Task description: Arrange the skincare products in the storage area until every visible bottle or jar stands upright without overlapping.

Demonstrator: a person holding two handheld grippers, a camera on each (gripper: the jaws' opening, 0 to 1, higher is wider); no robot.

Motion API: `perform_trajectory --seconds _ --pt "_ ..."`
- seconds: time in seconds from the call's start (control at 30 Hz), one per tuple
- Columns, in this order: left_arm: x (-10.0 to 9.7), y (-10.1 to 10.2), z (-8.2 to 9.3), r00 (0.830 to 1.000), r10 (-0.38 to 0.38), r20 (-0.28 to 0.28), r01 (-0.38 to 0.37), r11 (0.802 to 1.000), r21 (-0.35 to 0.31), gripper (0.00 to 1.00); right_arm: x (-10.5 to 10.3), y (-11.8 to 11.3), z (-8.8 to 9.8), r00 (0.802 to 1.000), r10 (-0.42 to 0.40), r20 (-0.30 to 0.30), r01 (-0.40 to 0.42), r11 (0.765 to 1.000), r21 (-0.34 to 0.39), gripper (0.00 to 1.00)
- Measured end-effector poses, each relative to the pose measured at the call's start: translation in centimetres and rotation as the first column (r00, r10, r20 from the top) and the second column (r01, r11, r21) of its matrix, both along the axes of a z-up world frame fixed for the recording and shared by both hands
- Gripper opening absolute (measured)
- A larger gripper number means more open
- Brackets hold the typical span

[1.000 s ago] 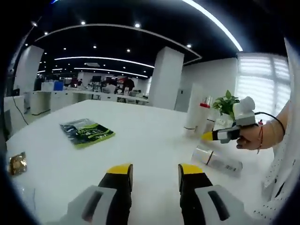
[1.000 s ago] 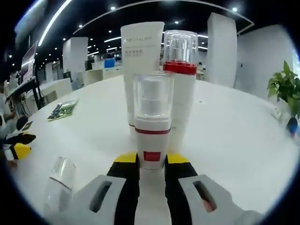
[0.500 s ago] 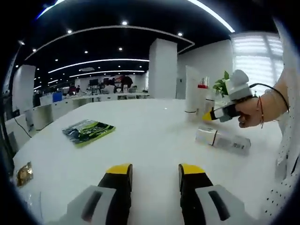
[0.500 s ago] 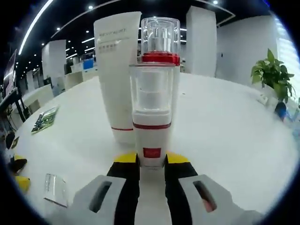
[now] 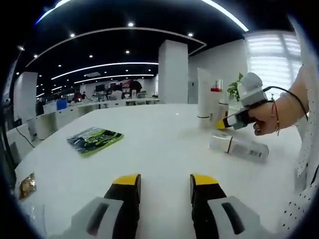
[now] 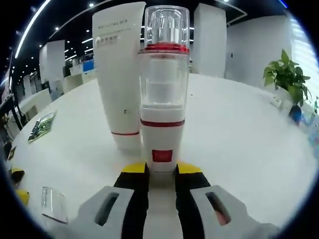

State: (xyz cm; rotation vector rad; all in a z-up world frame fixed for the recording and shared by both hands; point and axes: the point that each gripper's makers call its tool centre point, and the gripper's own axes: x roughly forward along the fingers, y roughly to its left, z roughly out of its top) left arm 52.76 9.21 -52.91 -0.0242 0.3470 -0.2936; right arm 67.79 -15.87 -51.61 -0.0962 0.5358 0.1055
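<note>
Skincare bottles stand grouped on a broad white counter [image 5: 164, 144] in an open office. In the right gripper view, the right gripper [image 6: 162, 172] clasps the base of a small white pump bottle [image 6: 162, 127], its yellow-tipped jaws pressed against both sides. That bottle is upright, with a clear cap, a red band and a red square label. Directly behind it stands a taller bottle with a red collar [image 6: 166, 30] under a clear dome cap, and just beside that, to the view's left, a tall white tube [image 6: 119, 74] stands on its cap end. A clear-capped bottle [image 6: 52, 204] lies on its side near the lower left of this view. A potted plant [image 6: 288, 79] sits well apart at the right.

In the left gripper view, the left gripper [image 5: 163, 186] is released, its two jaws parted with bare counter between them. Across the counter, a hand [image 5: 271, 117] holds the right gripper at the upright group, where the white tube [image 5: 204, 94] rises. Near that hand, a white bottle [image 5: 239, 147] lies flat on its side. A green packet [image 5: 94, 139] lies flat on the counter to the left, and a small gold-coloured wrapper [image 5: 27, 185] rests near the counter's left edge.
</note>
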Motion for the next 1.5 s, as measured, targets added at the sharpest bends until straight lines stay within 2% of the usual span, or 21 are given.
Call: perform_trajectory --seconds 0.23,0.37,0.4,0.43,0.47,0.53,0.6,0.67,0.77,0.8,0.83,0.87,0.93,0.97,1.0,1.03,1.1,1.17,1.23,1.3,1.5 --pt "-0.1 -0.1 0.2 1.000 -0.001 0.000 0.001 1.000 0.001 0.41 0.1 0.0 0.0 1.000 0.014 0.003 -0.014 1.000 0.011 0.20" --pt "-0.2 -0.2 0.2 1.000 -0.001 0.000 0.001 1.000 0.001 0.41 -0.4 0.2 0.0 0.999 0.044 -0.007 -0.043 0.999 0.029 0.31" --pt "-0.2 -0.2 0.2 1.000 -0.002 0.000 0.002 1.000 0.001 0.41 -0.7 0.2 0.0 0.999 0.045 -0.009 -0.044 0.997 0.064 0.32" --pt "-0.2 -0.2 0.2 1.000 -0.003 0.000 0.003 1.000 0.000 0.41 -1.2 0.0 0.0 1.000 0.017 -0.022 -0.014 0.990 0.143 0.32" --pt "-0.2 -0.2 0.2 1.000 -0.004 -0.001 0.004 1.000 0.000 0.41 -1.3 0.0 0.0 1.000 0.016 -0.024 -0.012 0.986 0.168 0.33" --pt "-0.2 -0.3 0.3 1.000 -0.007 0.000 0.007 1.000 0.000 0.41 -2.2 -0.7 -0.3 0.997 0.022 -0.077 -0.002 0.967 0.253 0.33" --pt "-0.3 -0.4 0.4 1.000 -0.008 0.001 0.008 1.000 0.001 0.41 -2.9 -0.7 -0.5 0.992 0.079 -0.102 -0.049 0.960 0.276 0.33" --pt "-0.3 -0.5 0.5 1.000 -0.009 0.001 0.009 1.000 0.001 0.42 -3.9 -0.3 -0.3 0.986 0.139 -0.089 -0.111 0.957 0.268 0.32" --pt "-0.3 -0.3 0.4 1.000 0.000 -0.007 0.000 1.000 -0.011 0.42 -5.1 0.6 0.5 0.969 0.240 -0.063 -0.213 0.936 0.281 0.31" --pt "-0.2 -0.3 0.4 1.000 0.006 -0.011 -0.006 1.000 -0.019 0.42 -5.9 1.2 1.2 0.951 0.306 -0.041 -0.283 0.916 0.284 0.30" --pt "-0.1 -0.4 0.7 0.999 0.023 -0.022 -0.024 0.996 -0.085 0.42 -6.5 1.7 1.5 0.939 0.344 -0.032 -0.321 0.903 0.286 0.30" --pt "0.0 -0.2 0.5 1.000 0.021 -0.022 -0.022 0.996 -0.082 0.42 -6.9 2.2 1.8 0.924 0.382 -0.021 -0.360 0.888 0.285 0.30" --pt "0.0 0.0 0.3 0.999 0.031 -0.023 -0.032 0.996 -0.079 0.42 -8.3 3.7 2.3 0.879 0.477 -0.004 -0.458 0.847 0.268 0.31" --pt "0.1 0.0 0.3 0.999 0.032 -0.024 -0.034 0.996 -0.084 0.42 -9.3 4.6 2.6 0.847 0.532 0.000 -0.515 0.820 0.251 0.30" --pt "0.1 0.0 0.3 0.999 0.031 -0.025 -0.033 0.996 -0.087 0.42 -9.6 5.0 2.5 0.835 0.550 -0.002 -0.532 0.810 0.247 0.30" --pt "0.2 0.0 0.2 0.999 0.027 -0.023 -0.029 0.996 -0.090 0.42 -10.9 5.9 2.4 0.799 0.601 -0.031 -0.580 0.783 0.223 0.30" --pt "0.1 -0.1 0.3 0.999 0.022 -0.025 -0.024 0.996 -0.090 0.42 -12.3 7.2 2.3 0.755 0.653 -0.061 -0.626 0.746 0.228 0.28" --pt "-0.1 -0.5 0.7 0.999 0.018 -0.027 -0.020 0.995 -0.099 0.42 -13.2 8.0 2.3 0.723 0.687 -0.071 -0.664 0.720 0.203 0.29" --pt "-0.3 -0.8 0.9 1.000 0.006 -0.031 -0.009 0.995 -0.098 0.41 -13.6 8.5 2.3 0.714 0.696 -0.076 -0.673 0.713 0.198 0.28" --pt "-0.7 -1.3 0.9 0.999 -0.011 -0.049 0.006 0.994 -0.110 0.41 -14.4 8.9 1.4 0.688 0.713 -0.133 -0.684 0.699 0.209 0.27" --pt "-1.1 -1.8 1.1 0.998 -0.015 -0.053 0.008 0.991 -0.130 0.40 -14.7 8.9 1.1 0.683 0.714 -0.156 -0.680 0.699 0.222 0.24"
